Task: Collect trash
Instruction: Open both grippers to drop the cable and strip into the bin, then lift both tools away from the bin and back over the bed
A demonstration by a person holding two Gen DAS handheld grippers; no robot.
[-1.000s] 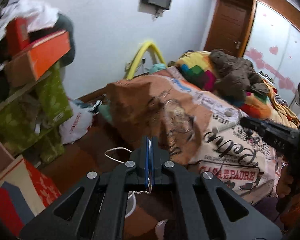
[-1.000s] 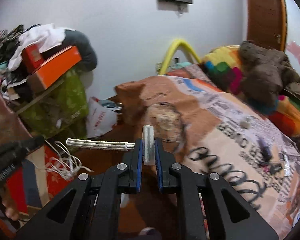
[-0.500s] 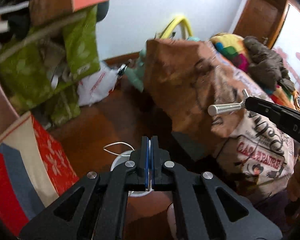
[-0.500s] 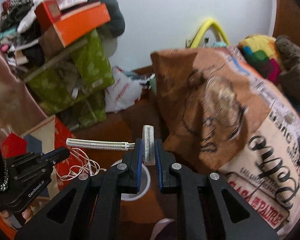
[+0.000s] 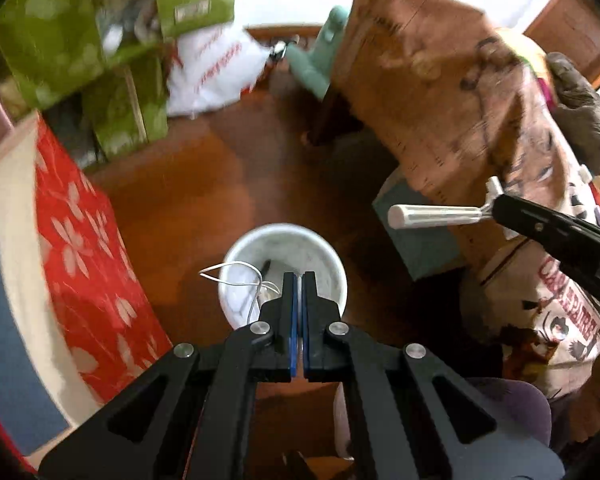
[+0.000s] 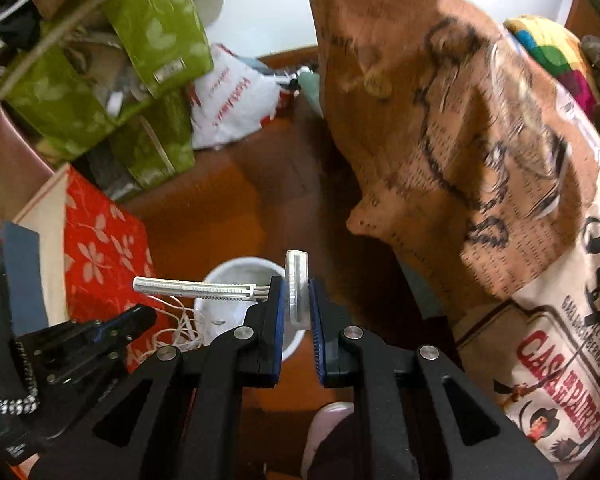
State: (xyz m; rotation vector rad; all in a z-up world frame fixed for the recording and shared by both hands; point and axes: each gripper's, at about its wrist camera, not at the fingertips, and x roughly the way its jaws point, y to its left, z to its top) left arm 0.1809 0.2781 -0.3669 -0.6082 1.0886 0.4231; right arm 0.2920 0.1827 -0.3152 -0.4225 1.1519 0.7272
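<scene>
Right gripper (image 6: 298,300) clamping razor (image 6: 296,288), bedspread (image 6: 556,380) "CASA DE PADRE"

Bare wooden floor (image 5: 228,184) ringed the white bin (image 5: 236,252); red box (image 5: 88,264) and draped bed (image 5: 452,92) hemmed its sides.

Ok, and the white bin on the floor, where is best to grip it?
Probably pinch the white bin by its rim from above, one finger inside, one outside: it stands upright, mouth open upward. Take the far edge; the white string dangles over the near side.

Both wrist views downward; shared bin (image 5: 283,249)
</scene>
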